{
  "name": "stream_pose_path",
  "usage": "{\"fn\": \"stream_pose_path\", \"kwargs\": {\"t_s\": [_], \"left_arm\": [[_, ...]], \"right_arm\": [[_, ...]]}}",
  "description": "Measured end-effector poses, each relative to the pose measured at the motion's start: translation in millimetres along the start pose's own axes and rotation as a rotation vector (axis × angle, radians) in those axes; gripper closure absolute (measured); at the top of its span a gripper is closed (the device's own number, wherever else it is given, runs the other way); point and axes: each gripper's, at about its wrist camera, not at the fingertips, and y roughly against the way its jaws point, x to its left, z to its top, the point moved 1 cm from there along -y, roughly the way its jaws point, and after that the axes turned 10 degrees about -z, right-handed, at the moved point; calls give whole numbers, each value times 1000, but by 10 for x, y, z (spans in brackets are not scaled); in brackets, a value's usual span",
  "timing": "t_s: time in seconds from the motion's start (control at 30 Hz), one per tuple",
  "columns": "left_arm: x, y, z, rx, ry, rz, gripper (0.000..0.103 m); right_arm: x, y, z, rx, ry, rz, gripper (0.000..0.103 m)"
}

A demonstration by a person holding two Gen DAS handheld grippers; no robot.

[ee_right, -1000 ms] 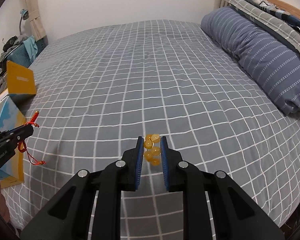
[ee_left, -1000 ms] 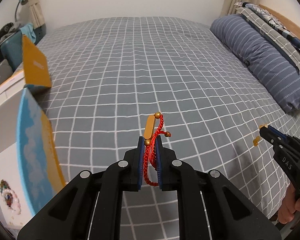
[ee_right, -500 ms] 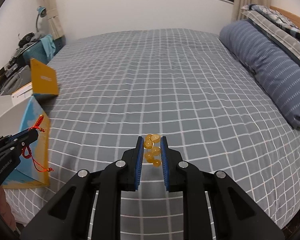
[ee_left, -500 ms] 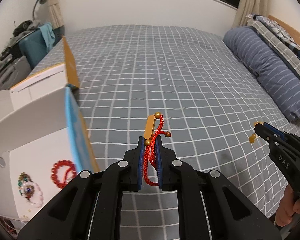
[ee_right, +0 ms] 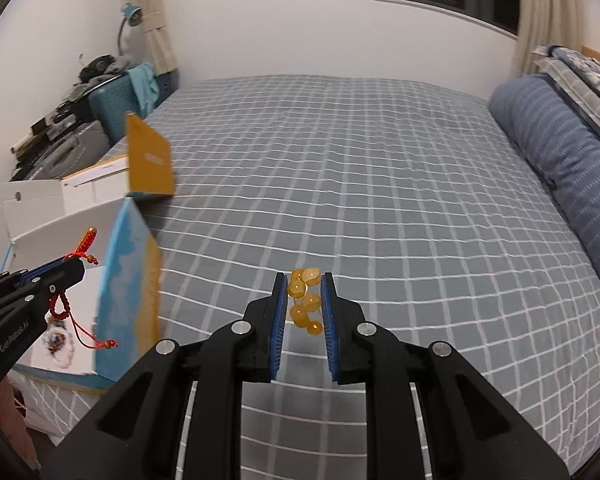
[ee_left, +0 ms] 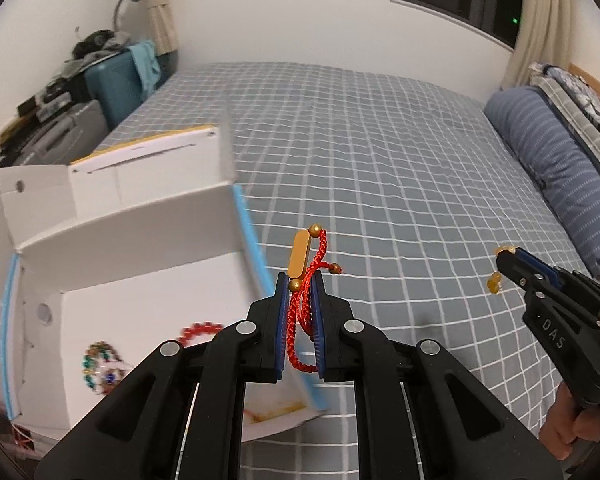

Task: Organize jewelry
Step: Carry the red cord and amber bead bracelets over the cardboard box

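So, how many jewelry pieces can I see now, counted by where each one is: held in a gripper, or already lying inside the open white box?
Held in a gripper: 2, the red cord bracelet in the left gripper and the amber bead bracelet in the right gripper.
Inside the white box: 2, the red bead bracelet and the multicoloured bead bracelet.
Total: 4.

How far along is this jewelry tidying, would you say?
Partly done, it seems. Two pieces already lie in the open white box: a red bead bracelet and a multicolored bead bracelet. In hand: the left gripper clamps a red cord bracelet, the right gripper an amber bead bracelet. Both remain to be boxed.
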Motion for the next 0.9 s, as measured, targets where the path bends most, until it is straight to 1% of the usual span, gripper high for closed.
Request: {"fn": "stream_pose_path", "kwargs": {"t_s": [0.2, 0.37, 0.53, 0.67, 0.77, 0.9], "left_arm": [[464, 252, -10, -26, 59, 67, 93], [841, 389, -94, -28, 105, 119, 93], [1227, 460, -209, -12, 157, 169, 93], [1516, 460, -327, 9, 199, 191, 93], [1739, 426, -431, 29, 236, 207, 93], [1951, 361, -560, 64, 265, 214, 93]], "right_arm": [[533, 117, 81, -25, 57, 69, 87], [992, 224, 103, -39, 105, 120, 87], [1481, 306, 68, -45, 164, 171, 87], [1812, 235, -18, -13, 201, 200, 87], [2078, 137, -146, 23, 235, 213, 87], [2287, -9, -295, 71, 265, 214, 87]]}}
